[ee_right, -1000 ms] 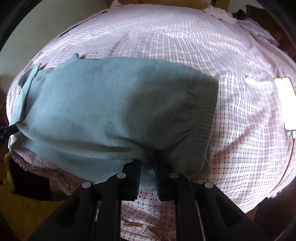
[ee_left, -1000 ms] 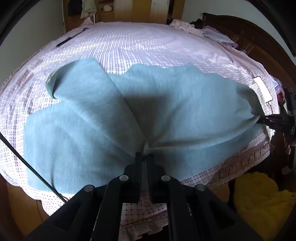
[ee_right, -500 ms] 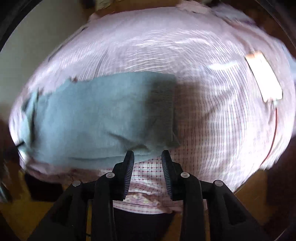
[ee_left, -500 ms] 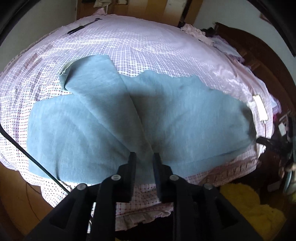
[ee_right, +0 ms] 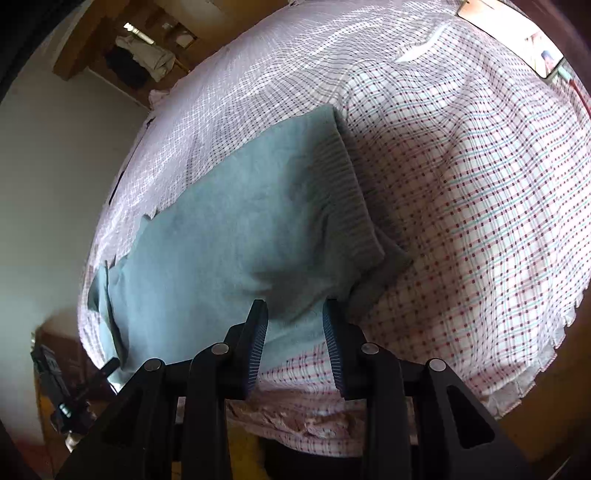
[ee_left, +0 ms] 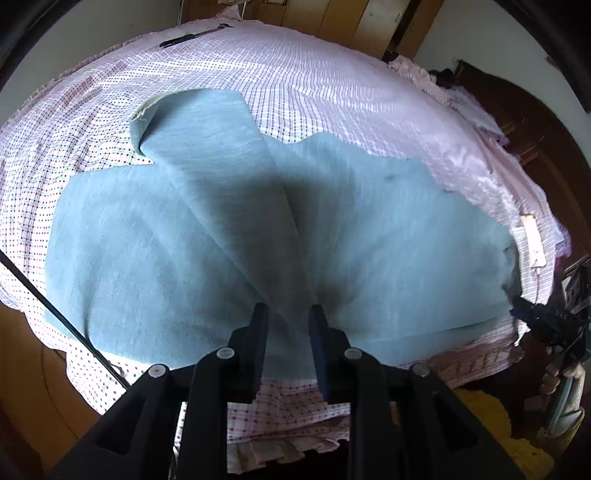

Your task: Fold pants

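Observation:
Light blue pants (ee_left: 184,258) lie spread on the checked bed sheet (ee_left: 295,81), with one leg (ee_left: 207,147) folded slantwise over the rest. My left gripper (ee_left: 288,308) stands open just above the near edge of the cloth, its pads apart and not pressing on it. In the right wrist view the pants (ee_right: 229,229) end in a ribbed grey waistband (ee_right: 351,192). My right gripper (ee_right: 295,304) is open over the near corner by that waistband, holding nothing. The right gripper (ee_left: 535,317) also shows at the bed's right edge in the left wrist view.
A white phone-like slab (ee_right: 517,37) with a red cord lies on the sheet past the waistband. A black rod (ee_left: 192,35) rests at the far edge. A dark wooden headboard (ee_left: 524,122) bounds the right side. A black cable (ee_left: 55,314) crosses the near left.
Both grippers were shut on the pants' near edge and have let go; their jaws now stand apart. The right gripper has rolled and shifted sideways. The cloth has settled flat.

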Demonstrator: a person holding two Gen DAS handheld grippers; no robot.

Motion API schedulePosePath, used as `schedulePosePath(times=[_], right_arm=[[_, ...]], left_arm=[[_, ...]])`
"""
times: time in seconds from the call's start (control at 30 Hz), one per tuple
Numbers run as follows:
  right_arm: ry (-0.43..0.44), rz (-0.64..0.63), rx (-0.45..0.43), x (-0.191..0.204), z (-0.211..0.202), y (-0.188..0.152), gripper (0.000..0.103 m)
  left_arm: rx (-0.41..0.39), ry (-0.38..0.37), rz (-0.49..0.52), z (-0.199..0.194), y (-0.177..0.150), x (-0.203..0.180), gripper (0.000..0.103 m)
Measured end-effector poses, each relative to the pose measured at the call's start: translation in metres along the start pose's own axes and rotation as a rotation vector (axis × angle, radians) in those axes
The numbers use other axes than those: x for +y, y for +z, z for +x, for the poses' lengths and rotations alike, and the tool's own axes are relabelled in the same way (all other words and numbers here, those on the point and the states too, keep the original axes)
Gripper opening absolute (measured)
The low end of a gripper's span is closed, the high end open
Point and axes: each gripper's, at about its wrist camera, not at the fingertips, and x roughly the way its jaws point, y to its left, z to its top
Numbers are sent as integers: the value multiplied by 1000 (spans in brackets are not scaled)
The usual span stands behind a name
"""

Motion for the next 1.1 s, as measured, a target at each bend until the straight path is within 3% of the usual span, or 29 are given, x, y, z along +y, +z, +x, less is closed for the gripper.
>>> schedulePosePath(times=[0.2,0.33,0.47,0.57,0.6,0.77,1.0,1.1], right_arm=[[13,19,-8,-9,4,-1,24],[8,18,-14,-10,2,-6,24],[2,11,-16,-8,4,-6,24],[6,20,-18,-7,4,-6,24],[8,22,-19,-8,4,-6,24],[27,46,-30,-14,0,-8,24],[87,133,-43,-29,5,-2,24],[80,126,-52,-28,4,-2,24]], left_arm=[[25,19,-15,13,4,-2,23],[67,76,11,22,-2,-5,23],[55,0,-7,12,-3,-10,25],[38,-49,27,7,-1,-20,41],[32,-38,39,8,0,-23,42],[62,102,21,34,4,-19,42],[45,88,7,42,1,-14,41],[31,74,9,42,1,-13,33]])
